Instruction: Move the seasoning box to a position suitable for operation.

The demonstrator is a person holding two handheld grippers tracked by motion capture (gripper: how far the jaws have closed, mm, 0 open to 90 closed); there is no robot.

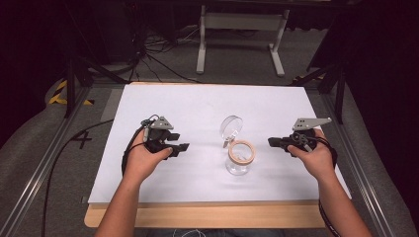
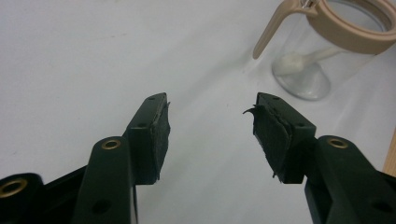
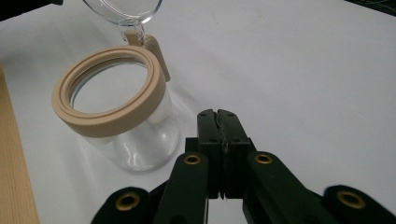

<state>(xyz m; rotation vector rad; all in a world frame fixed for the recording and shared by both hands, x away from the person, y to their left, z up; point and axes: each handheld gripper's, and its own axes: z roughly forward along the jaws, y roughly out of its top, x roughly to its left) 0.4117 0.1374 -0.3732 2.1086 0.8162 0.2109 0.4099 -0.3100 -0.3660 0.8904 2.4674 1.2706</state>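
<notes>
On the wooden table (image 1: pixel 207 216) lies a white board (image 1: pixel 197 106), and near its middle stands a clear glass jar (image 1: pixel 238 165) with a tan ring (image 1: pixel 241 152) around its mouth. The jar's clear lid (image 1: pixel 231 127) is swung open and stands up behind the mouth. Left of the jar, well apart, the left gripper (image 1: pixel 180 147) points toward it, jaws apart with nothing between them. Right of the jar, the right gripper (image 1: pixel 272 142) points at it, jaws pressed together, empty.
</notes>
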